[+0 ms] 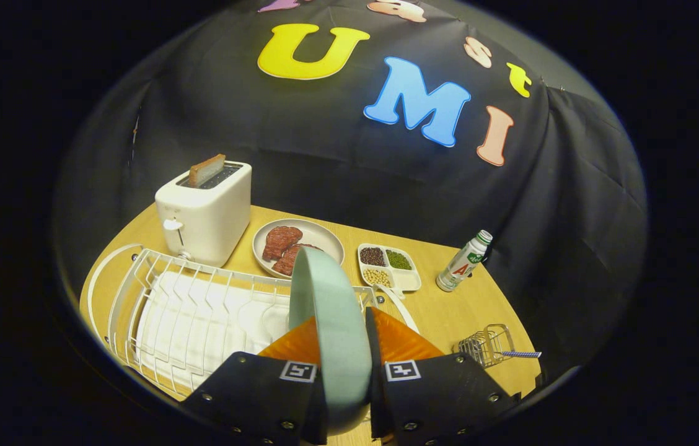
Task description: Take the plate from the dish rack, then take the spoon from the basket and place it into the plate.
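Pale green round plate (331,322) stands on edge, clamped between the gripper (342,347) fingers above the white wire dish rack (201,310). Left: set it down, then fetch the spoon (520,354) from the small wire basket (486,344) beyond right.

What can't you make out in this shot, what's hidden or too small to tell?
- Plate, gripper view: lower rim hidden between the gripper fingers.
- Spoon: bowl end hidden inside the wire basket.
- Dish rack: near corner covered by the fingers.
- Bottle: label too small.
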`<state>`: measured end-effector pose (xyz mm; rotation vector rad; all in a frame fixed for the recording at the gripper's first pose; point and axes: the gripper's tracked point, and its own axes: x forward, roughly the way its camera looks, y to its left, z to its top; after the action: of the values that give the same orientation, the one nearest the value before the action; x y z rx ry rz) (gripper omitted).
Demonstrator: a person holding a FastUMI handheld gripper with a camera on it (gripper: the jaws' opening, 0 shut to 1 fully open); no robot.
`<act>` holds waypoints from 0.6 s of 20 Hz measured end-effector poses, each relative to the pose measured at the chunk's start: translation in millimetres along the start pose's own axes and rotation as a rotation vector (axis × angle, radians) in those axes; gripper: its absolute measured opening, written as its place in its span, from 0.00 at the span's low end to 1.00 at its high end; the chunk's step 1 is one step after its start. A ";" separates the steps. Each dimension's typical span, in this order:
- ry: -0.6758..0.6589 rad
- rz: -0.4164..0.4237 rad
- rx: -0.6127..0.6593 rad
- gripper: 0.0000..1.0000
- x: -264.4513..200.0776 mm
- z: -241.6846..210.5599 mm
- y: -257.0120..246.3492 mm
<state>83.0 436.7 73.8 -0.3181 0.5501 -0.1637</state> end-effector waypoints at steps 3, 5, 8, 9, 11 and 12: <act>0.008 -0.005 0.016 0.26 -5.4 -1.8 -8.9; -0.016 -0.025 0.015 0.26 -8.6 4.4 -18.7; -0.044 -0.040 -0.006 0.25 -10.7 13.5 -26.8; -0.059 -0.049 -0.017 0.26 -14.1 18.6 -30.6; -0.083 -0.052 -0.021 0.26 -23.4 25.5 -37.4; -0.093 -0.058 -0.020 0.25 -29.4 27.1 -42.1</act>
<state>70.0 411.0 124.2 -0.3598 0.4507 -0.1982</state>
